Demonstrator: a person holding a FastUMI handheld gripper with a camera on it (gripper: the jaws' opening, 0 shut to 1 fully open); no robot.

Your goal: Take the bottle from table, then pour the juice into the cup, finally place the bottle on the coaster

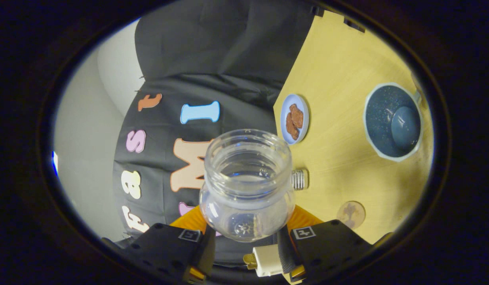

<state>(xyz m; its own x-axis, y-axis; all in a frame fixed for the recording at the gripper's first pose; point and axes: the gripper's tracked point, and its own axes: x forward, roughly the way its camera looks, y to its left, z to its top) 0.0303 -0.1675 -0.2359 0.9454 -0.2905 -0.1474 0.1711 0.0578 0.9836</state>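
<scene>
A clear plastic bottle [247, 186] with an open mouth sits between my fingers, and the gripper [246, 234] is shut on its lower body. The bottle points forward, mouth away from me, and looks clear inside; I cannot tell whether liquid is left. The whole view is rolled, so the yellow wooden table [339, 79] stands to the right of the bottle. On it, well beyond the fingers, is a dark blue cup [392, 120] with a white rim, seen from above. A small round wooden coaster [350, 213] lies close to the right finger.
A small pale plate [294, 118] with brown biscuits lies on the table between the bottle and the cup. A ribbed bottle cap [299, 179] lies just right of the bottle's neck. The black booth cloth hangs behind the bottle.
</scene>
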